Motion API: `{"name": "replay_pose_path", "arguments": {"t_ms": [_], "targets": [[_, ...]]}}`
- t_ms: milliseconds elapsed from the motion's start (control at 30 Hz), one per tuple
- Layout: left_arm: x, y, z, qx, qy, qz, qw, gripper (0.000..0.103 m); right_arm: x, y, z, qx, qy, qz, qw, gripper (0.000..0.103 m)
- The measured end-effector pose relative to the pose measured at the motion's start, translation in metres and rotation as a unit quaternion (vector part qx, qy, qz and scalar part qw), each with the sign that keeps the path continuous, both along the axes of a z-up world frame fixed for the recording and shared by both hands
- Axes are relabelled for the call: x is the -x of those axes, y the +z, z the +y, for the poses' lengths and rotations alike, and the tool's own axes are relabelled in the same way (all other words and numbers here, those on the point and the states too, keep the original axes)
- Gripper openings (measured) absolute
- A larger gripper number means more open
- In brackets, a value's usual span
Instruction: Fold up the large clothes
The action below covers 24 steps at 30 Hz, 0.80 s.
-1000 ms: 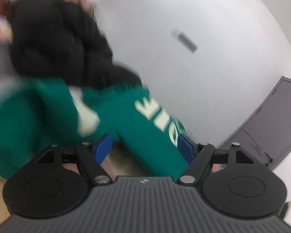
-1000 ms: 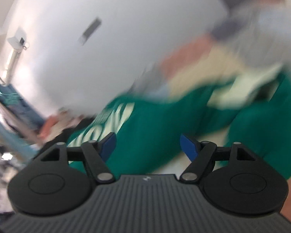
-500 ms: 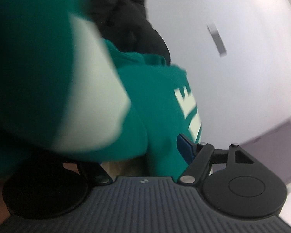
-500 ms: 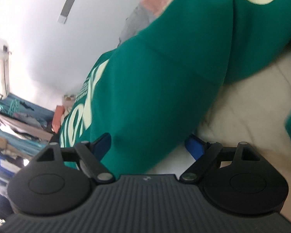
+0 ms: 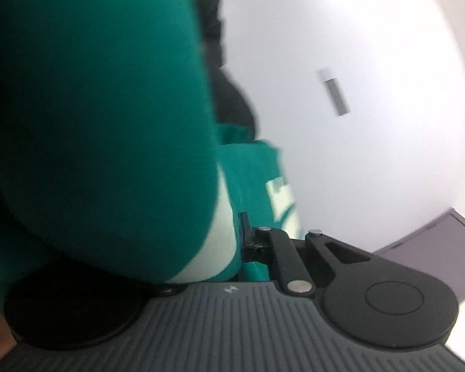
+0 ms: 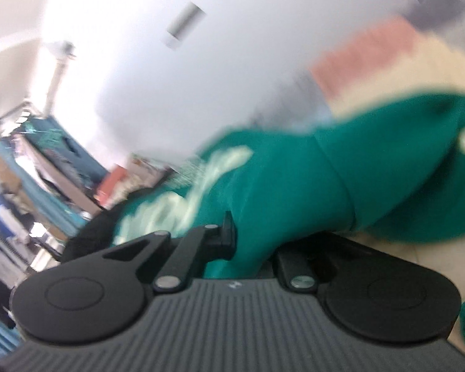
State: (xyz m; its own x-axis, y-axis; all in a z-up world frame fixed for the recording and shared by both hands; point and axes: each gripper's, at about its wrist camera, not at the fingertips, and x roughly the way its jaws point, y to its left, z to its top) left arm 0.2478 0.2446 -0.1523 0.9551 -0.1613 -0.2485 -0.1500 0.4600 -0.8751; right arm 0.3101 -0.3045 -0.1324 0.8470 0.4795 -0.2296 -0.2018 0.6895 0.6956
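Both pairs of jaws are drawn in and pinching green cloth. Between the fingers of the left gripper (image 5: 232, 241) sits a fold of the green sweatshirt (image 5: 102, 108); only the right-hand finger (image 5: 243, 232) shows, pressed against a pale band of the fabric, while the other is buried under the cloth that billows over the lens. The right gripper (image 6: 248, 241) is likewise closed on the sweatshirt (image 6: 294, 192), its left finger (image 6: 228, 232) hard against the cloth and its other finger hidden behind a bunched roll of it.

From each grip the garment hangs and swells freely, with pale lettering (image 6: 183, 198) on it in the right view, so it appears held up between the two tools rather than lying flat. A cream surface (image 6: 387, 71) lies behind it, and something black (image 5: 229, 99) sits past the cloth in the left view.

I judge the fabric thick, soft and limp, of fair weight for clothing: it will sag and swing, not hold any shape. Hems, cuffs and shoulder seams look the surest places to grip, being doubled.

Both tools seem tilted well upward, since a white ceiling (image 5: 372, 93) with a small fitting (image 6: 186, 24) fills much of each view. Motion blur smears the right view.
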Motion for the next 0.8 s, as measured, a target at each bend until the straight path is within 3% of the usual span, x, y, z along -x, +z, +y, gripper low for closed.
{"name": "replay_pose_path", "arguments": {"t_ms": [267,433,533,633,800], "targets": [[0.106,0.077,-0.006,-0.062,-0.002,-0.113,0.9917,0.007,0.088,0.063,-0.011,0.007,0.011,-0.112,0.994,0.008],[0.173,0.112,-0.003,-0.098,-0.014,-0.196,0.9755,0.007,0.139,0.096,-0.027,-0.020,0.026,-0.183,0.983,0.008],[0.186,0.115,-0.001,-0.107,-0.025,-0.224,0.9683,0.007,0.140,0.100,-0.037,-0.048,0.020,-0.188,0.981,0.008],[0.161,0.111,0.001,-0.105,-0.031,-0.195,0.9747,0.008,0.115,0.096,-0.035,-0.058,0.010,-0.138,0.989,0.008],[0.091,0.083,0.004,-0.093,-0.027,-0.078,0.9922,0.008,0.049,0.065,-0.023,-0.048,-0.015,-0.010,0.999,0.009]]}}
